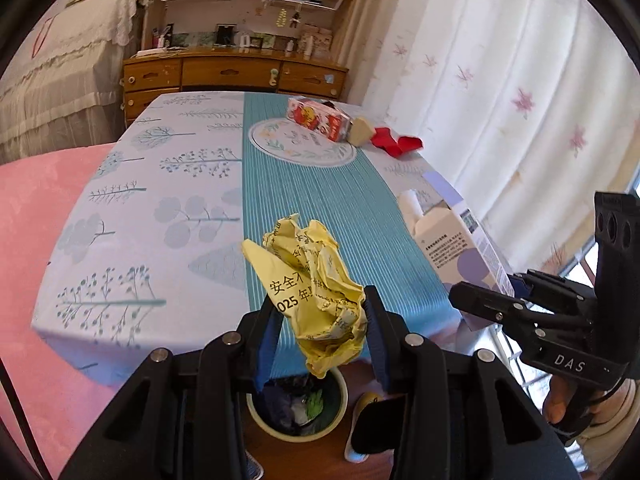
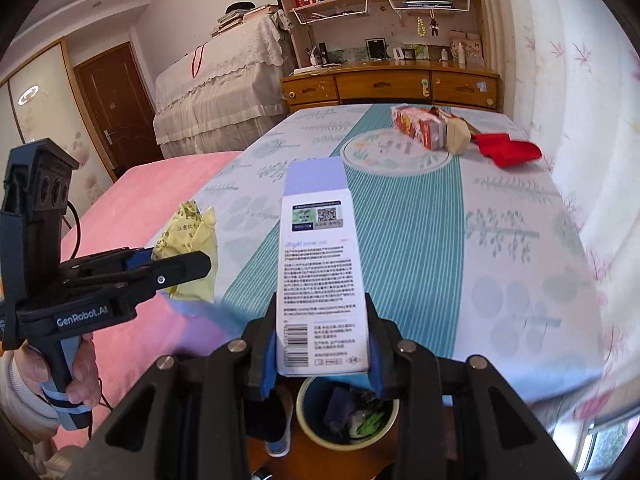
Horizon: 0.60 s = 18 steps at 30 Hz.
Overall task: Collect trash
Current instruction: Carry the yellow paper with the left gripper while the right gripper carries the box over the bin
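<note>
Left tool (image 1: 322, 320): clamped on a yellow paper wad (image 1: 316, 280), pads pressing its lower half so the loose top sticks up free; held out past the near edge of the surface (image 1: 160, 200), which looks meant to bring it over the bin.
Right tool (image 2: 322, 344): gripping a white carton (image 2: 318, 272) by its bottom end, both pads on the narrow sides; the carton stands upright so its length clears the near edge.
Bin (image 1: 298, 408): on the floor just below both tools, off the near edge, directly under the wad and, in the right view, under the carton; likely the drop point.
Wad texture: thin printed paper, crumpled into sharp creases, light and springy; it should fall loose once released.
Carton shape: flat rectangular box, smooth coated card, lilac top flap, barcode and small print on the face; stiff enough to hold by its end.
Bin make: round, pale rim, dark liner, already part full of scraps.
Surface cover: cloth with teal stripes down the middle and pale tree prints either side.
Remaining trash: red-patterned box (image 1: 318, 118), tan paper piece (image 1: 360, 132) and red strip (image 1: 396, 142) near the far right corner.
Bed (image 1: 36, 240): pink, soft, along the left edge.
</note>
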Each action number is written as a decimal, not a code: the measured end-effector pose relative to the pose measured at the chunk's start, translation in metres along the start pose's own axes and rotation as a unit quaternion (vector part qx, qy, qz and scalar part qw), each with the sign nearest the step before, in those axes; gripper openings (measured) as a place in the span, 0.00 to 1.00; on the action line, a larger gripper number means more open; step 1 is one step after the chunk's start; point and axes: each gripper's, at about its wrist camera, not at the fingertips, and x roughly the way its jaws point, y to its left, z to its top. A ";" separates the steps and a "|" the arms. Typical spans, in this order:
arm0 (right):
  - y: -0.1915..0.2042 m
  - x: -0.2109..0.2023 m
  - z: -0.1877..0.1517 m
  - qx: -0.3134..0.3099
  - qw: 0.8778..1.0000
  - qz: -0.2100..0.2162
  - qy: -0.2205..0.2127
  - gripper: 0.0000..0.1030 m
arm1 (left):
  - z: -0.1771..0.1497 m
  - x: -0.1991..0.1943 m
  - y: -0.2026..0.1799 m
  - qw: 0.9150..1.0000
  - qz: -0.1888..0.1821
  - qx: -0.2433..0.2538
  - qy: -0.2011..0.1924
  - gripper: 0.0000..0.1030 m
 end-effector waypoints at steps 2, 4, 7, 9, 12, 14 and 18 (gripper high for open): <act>0.006 -0.005 -0.013 0.006 1.000 0.001 0.002 0.34 | -0.011 -0.009 -0.005 1.000 -0.003 0.006 0.004 0.36; 0.011 -0.009 -0.024 0.011 1.000 0.003 0.006 0.34 | -0.020 -0.014 -0.009 1.000 -0.013 0.009 0.009 0.36; 0.020 -0.010 -0.043 0.016 1.000 0.008 0.025 0.34 | -0.038 -0.019 -0.017 0.999 -0.016 0.024 0.021 0.36; 0.026 -0.008 -0.056 0.014 0.999 0.009 0.042 0.34 | -0.054 -0.021 -0.022 0.998 -0.016 0.041 0.036 0.36; 0.029 -0.002 -0.075 0.024 0.997 0.017 0.071 0.34 | -0.074 -0.020 -0.026 0.997 -0.013 0.056 0.054 0.36; 0.029 0.007 -0.089 0.034 0.995 0.021 0.094 0.34 | -0.088 -0.016 -0.025 0.996 -0.013 0.058 0.066 0.36; 0.025 0.030 -0.115 0.048 0.989 0.016 0.136 0.34 | -0.108 0.002 -0.017 0.995 -0.017 0.045 0.093 0.36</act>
